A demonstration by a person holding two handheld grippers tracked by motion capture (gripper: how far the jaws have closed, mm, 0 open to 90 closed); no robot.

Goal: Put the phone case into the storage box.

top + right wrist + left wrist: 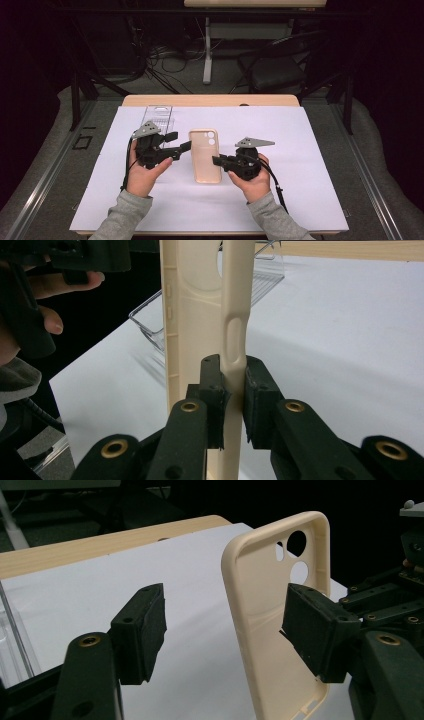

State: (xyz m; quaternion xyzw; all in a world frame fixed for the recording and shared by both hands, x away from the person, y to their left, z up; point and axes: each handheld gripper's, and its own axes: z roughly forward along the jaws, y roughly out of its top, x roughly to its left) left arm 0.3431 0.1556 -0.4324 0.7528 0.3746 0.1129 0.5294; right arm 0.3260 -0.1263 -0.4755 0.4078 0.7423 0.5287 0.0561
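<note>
Matt cream plastic phone case [205,155] on white paper sheet [310,150].

Cream phone case [205,156], black claws, white table cover [300,150], clear plastic tray [159,117], pale wood table edge [210,100]

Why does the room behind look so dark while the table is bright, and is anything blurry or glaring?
High view: the white sheet is evenly lit with soft shadows, and the background falls to near black. Left gripper view: the cream phone case is sharp, while the near jaws look soft. Right gripper view: the case edge is crisp, the clear plastic tray gives faint glints, and no strong glare shows.
</note>
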